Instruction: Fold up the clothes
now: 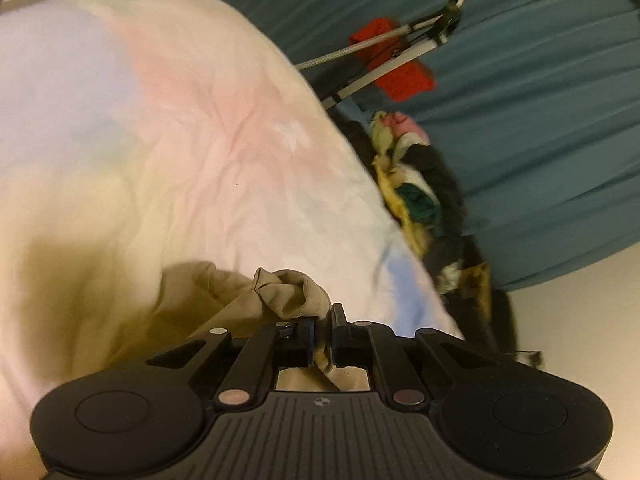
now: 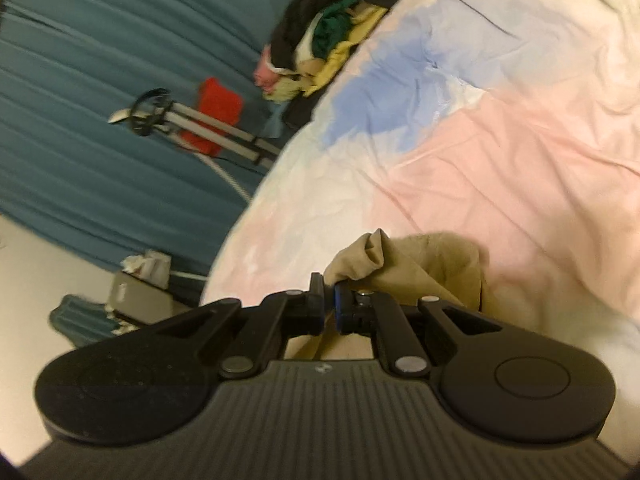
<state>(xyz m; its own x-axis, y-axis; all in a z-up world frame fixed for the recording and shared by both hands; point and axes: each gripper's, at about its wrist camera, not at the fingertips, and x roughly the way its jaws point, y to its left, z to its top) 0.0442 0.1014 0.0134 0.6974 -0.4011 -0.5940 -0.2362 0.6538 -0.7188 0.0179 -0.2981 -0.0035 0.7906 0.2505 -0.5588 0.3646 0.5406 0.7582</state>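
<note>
Both grippers (image 1: 322, 330) (image 2: 329, 307), angled downward, pinch tan garment (image 1: 292, 292).

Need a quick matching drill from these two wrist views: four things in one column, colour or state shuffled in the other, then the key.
1. tan garment
2. curtain
3. bedspread
4. clothes pile

A. teal, pleated
B. pastel pink, blue and cream
C. pinched in both shut grippers
D. heaped at the bed's edge

Pairs: 1-C, 2-A, 3-B, 4-D. Left gripper, right gripper.
</note>
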